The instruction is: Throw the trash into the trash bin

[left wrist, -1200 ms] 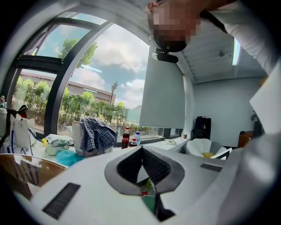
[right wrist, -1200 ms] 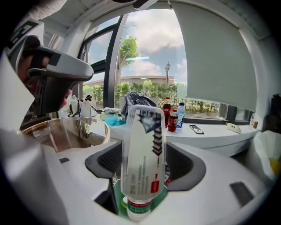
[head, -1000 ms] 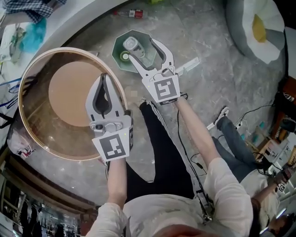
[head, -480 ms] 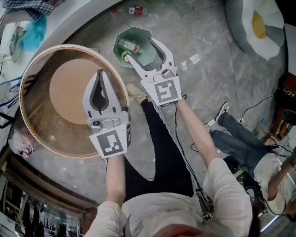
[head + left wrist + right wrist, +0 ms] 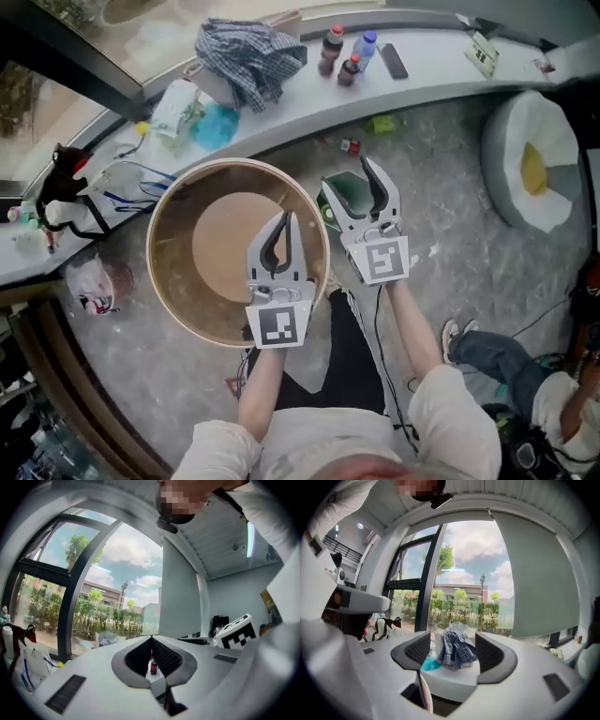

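Jaws of the right gripper [image 5: 352, 180] stand apart, holding nothing, above the green trash bin [image 5: 349, 194] at frame centre. The left gripper [image 5: 285, 221] is clenched and empty, over the round glass table [image 5: 178, 281] immediately left of the bin.

No legible text, label or number anywhere

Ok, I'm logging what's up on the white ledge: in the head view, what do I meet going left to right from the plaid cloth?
plaid cloth → red-capped dark bottle → second red-capped bottle → blue-capped bottle → flat black device → small pale box
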### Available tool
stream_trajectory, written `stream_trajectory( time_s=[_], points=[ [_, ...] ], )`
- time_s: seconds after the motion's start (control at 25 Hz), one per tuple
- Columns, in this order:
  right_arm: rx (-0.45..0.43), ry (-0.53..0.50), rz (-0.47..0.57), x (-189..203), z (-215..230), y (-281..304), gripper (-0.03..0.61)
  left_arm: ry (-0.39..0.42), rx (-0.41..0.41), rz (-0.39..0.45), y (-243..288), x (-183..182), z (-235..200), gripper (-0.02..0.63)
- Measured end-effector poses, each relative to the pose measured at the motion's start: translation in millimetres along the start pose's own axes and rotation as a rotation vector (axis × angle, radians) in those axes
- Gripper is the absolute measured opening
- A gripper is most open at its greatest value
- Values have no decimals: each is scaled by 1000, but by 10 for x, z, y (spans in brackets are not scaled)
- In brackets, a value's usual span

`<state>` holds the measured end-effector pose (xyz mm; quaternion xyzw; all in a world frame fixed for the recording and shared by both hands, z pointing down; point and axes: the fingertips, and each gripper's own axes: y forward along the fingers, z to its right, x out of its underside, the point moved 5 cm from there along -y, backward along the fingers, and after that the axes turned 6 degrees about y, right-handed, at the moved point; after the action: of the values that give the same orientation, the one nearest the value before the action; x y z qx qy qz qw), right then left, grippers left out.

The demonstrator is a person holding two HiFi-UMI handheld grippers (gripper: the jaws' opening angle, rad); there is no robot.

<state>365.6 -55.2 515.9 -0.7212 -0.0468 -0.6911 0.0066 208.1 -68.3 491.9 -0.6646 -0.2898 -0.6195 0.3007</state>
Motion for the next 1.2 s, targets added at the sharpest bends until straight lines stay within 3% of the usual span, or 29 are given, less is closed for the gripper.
stream_trajectory(
  time_s=[0.16, 0.24, 0.32, 0.44, 0.68, 0.88, 1.2],
  points=[
    [-93, 6, 151, -1268, -582, 118, 294, 6, -81, 53, -291, -860, -477, 11],
    [-106, 29, 172, -1736, -923, 25, 218, 21, -113, 54, -535, -1274, -712, 11],
    [-117, 49, 173, -2058, -1209, 16, 95, 68, -130, 85, -689, -1702, -936, 11],
    [-181, 50, 164, -2421, -1573, 57, 28, 125, -177, 163, -830, -2244, -1160, 11],
    [-265, 143, 95, -2646, -2354, 0, 21, 98, -285, 218, -1470, -2614, -1558, 11],
    [-389, 80, 85, -2653, -2882, -67, 14, 131, -325, 229, -1676, -2654, -1694, 11],
    [-393, 100, 79, -2739, -2908, 2, 14, 134, -340, 238, -1589, -2683, -1754, 11]
  ],
)
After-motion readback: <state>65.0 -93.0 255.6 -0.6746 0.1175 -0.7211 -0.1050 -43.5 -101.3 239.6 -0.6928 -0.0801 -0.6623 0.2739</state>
